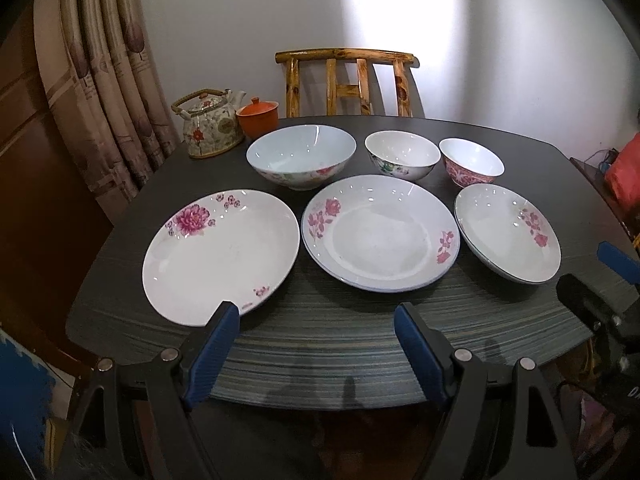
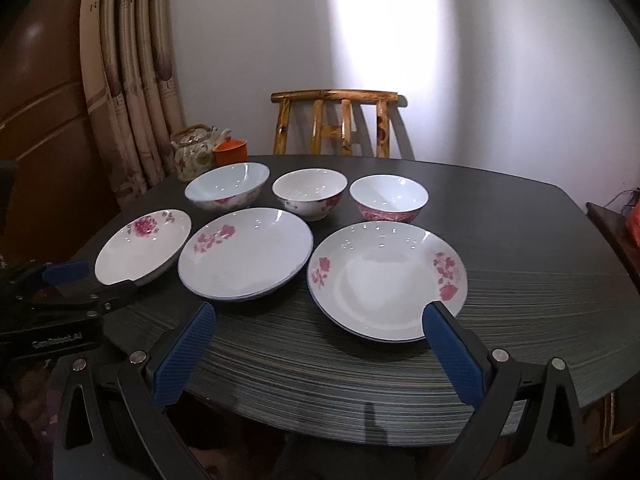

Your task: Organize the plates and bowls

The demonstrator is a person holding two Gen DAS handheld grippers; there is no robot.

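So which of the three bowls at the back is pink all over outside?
The smallest bowl, at the right end of the back row. The other two are mostly white outside with a few flowers.

- White plates (image 1: 221,256) with pink flowers
- Pale blue large bowl (image 1: 301,155)
- Pink-patterned small bowl (image 1: 471,162)
- Orange lidded cup (image 1: 257,117)
- Dark, grey-streaked table (image 1: 320,344)
- Blue gripper pads (image 2: 182,360)

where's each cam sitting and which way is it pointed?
Left wrist: on the left gripper, near table edge, facing the oval plate and middle plate; own open fingers, right gripper's tip at right.
Right wrist: on the right gripper, facing the right plate; open fingers, left gripper at left.
Shared: all dishes, teapot, chair.
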